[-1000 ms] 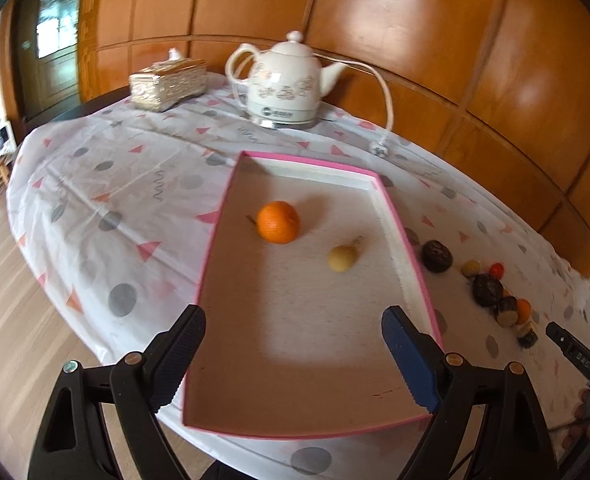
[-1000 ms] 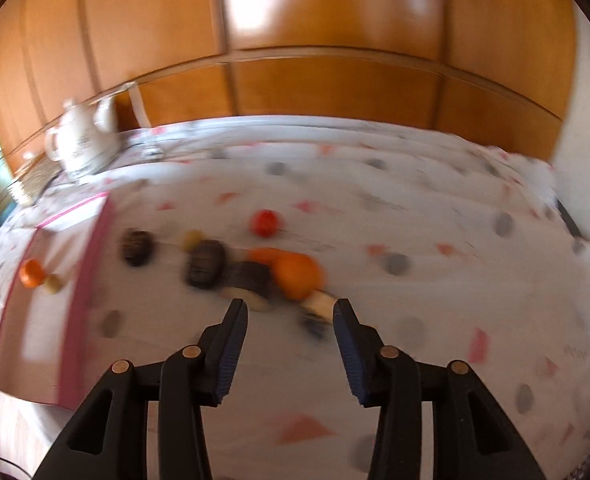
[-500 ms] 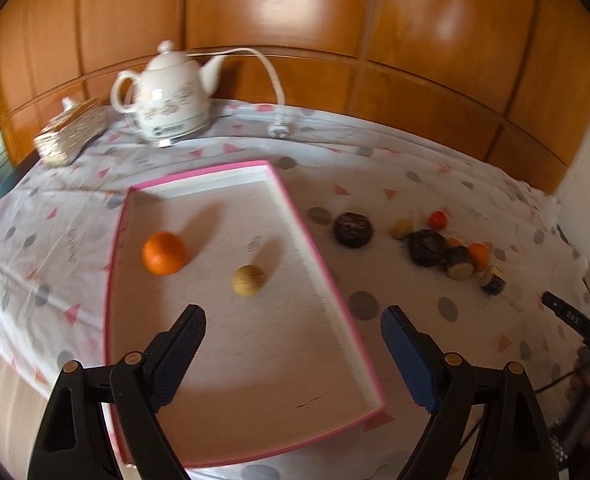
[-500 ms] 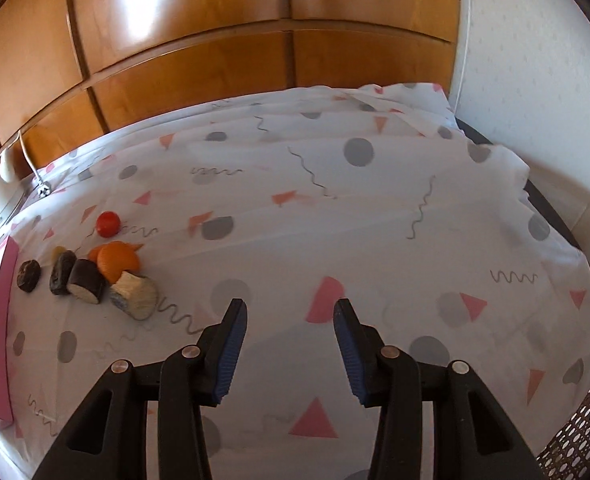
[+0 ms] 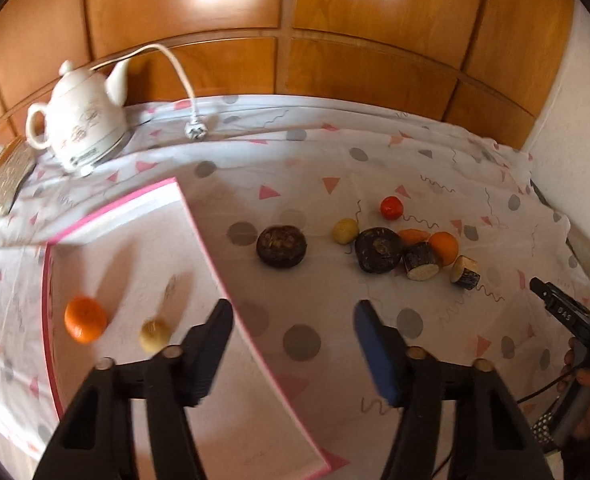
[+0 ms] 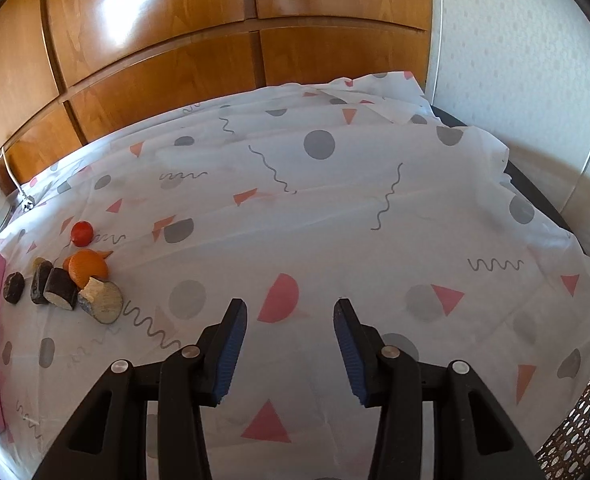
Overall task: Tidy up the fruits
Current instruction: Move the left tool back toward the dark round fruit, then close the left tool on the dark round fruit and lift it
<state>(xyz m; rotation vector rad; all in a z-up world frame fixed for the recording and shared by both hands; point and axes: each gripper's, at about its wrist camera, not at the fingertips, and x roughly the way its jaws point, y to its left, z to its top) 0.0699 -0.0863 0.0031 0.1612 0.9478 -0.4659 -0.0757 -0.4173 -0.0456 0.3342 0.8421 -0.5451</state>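
A pink-rimmed tray [image 5: 211,248] lies at the left, holding an orange [image 5: 85,319] and a small yellow fruit [image 5: 155,335]. To its right on the cloth lie a dark round fruit [image 5: 281,246], a yellow fruit [image 5: 345,231], a red fruit [image 5: 391,207], another dark fruit [image 5: 378,249], an orange [image 5: 444,247] and cut dark pieces [image 5: 422,266]. My left gripper [image 5: 291,344] hovers over the tray's right rim, its jaws closing on nothing. My right gripper [image 6: 287,350] stands open and empty over bare cloth, the fruit cluster [image 6: 83,280] far to its left.
A white teapot [image 5: 85,120] with a cord and plug [image 5: 195,131] stands at the back left beside a woven box [image 5: 3,176]. Wood panelling runs behind the table. A hand and the other gripper [image 5: 567,316] show at the right edge. A wicker seat [image 6: 575,428] sits low right.
My left gripper has swung right from over the tray toward the loose fruit, and its jaws have narrowed. The right gripper moved right, off the fruit cluster, then held still.
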